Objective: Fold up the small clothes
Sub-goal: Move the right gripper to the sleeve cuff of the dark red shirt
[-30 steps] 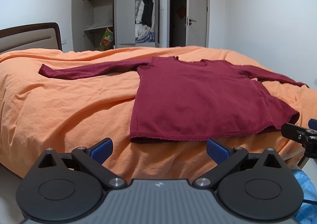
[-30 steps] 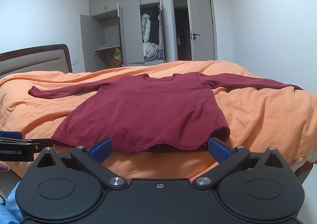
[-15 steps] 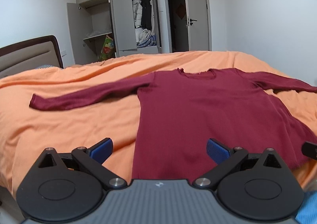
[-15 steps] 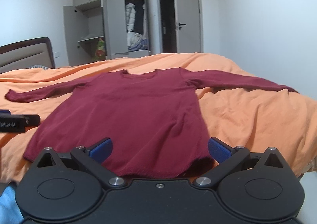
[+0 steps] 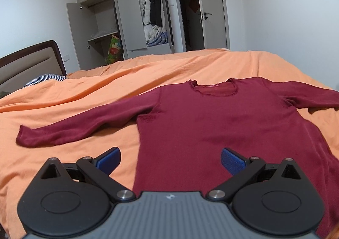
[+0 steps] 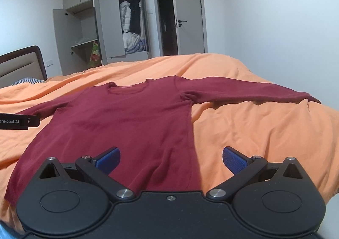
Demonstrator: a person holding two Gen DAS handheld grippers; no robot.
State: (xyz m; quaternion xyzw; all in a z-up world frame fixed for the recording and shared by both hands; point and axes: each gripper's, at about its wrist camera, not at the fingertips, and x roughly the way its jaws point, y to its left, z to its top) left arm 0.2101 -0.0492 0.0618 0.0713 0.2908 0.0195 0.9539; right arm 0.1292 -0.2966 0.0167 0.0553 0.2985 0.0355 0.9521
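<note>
Two open grippers hang over a maroon top spread flat on an orange bed.

The left gripper (image 5: 170,159), jaws wide and empty, straddles the top's (image 5: 211,129) left side edge, its sleeve (image 5: 70,131) stretching away left of the jaws; the right gripper (image 6: 170,159), equally agape, straddles the right edge. Risk: either jaw closing low may pinch the bedcover (image 6: 254,129) with the thin knit, dragging both and skewing the fold.
</note>
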